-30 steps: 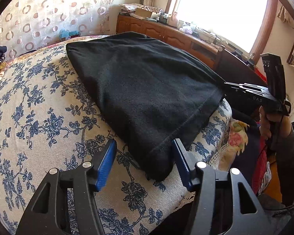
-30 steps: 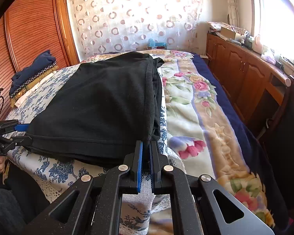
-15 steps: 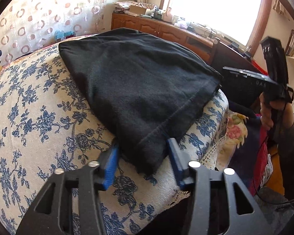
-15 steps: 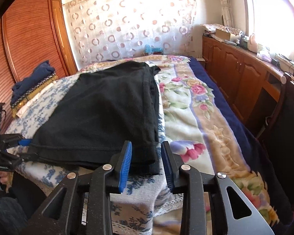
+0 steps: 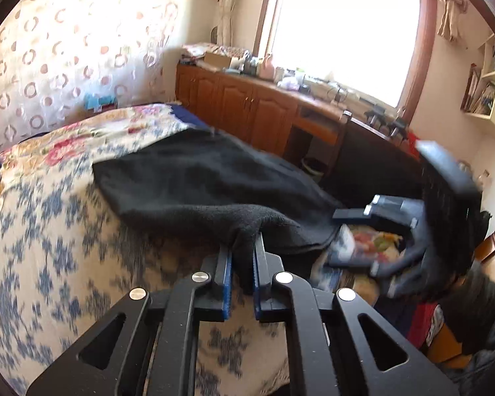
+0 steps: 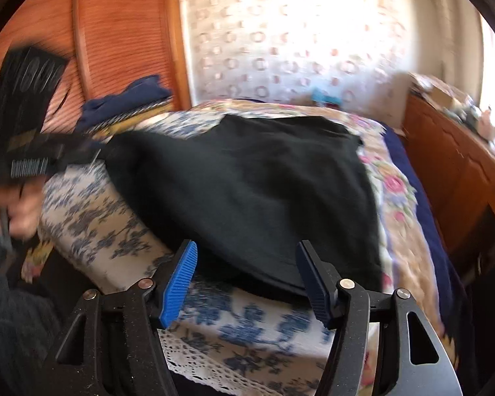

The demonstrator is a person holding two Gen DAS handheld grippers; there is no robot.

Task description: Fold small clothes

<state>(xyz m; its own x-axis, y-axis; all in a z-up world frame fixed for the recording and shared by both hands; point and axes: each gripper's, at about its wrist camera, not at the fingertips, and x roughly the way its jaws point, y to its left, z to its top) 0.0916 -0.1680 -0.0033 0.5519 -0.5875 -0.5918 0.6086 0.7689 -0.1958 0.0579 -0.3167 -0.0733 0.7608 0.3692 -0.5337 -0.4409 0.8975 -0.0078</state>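
A black garment lies spread on the bed, also seen in the right wrist view. My left gripper is closing on the garment's near corner, and its blue pads pinch the cloth and hold it raised off the cover. The right wrist view shows that left gripper, blurred, at the far left with the corner in it. My right gripper is opening wide at the near hem; the hem lies between its fingertips but the pads do not touch it. It shows blurred in the left wrist view.
The bed carries a blue-flowered white cover with a lace edge and a flowered quilt. Folded clothes are stacked by the wooden wardrobe. Wooden cabinets stand under the window.
My left gripper has shut on the garment's near corner and lifted it. My right gripper has opened, let go of the hem and slid sideways along it.
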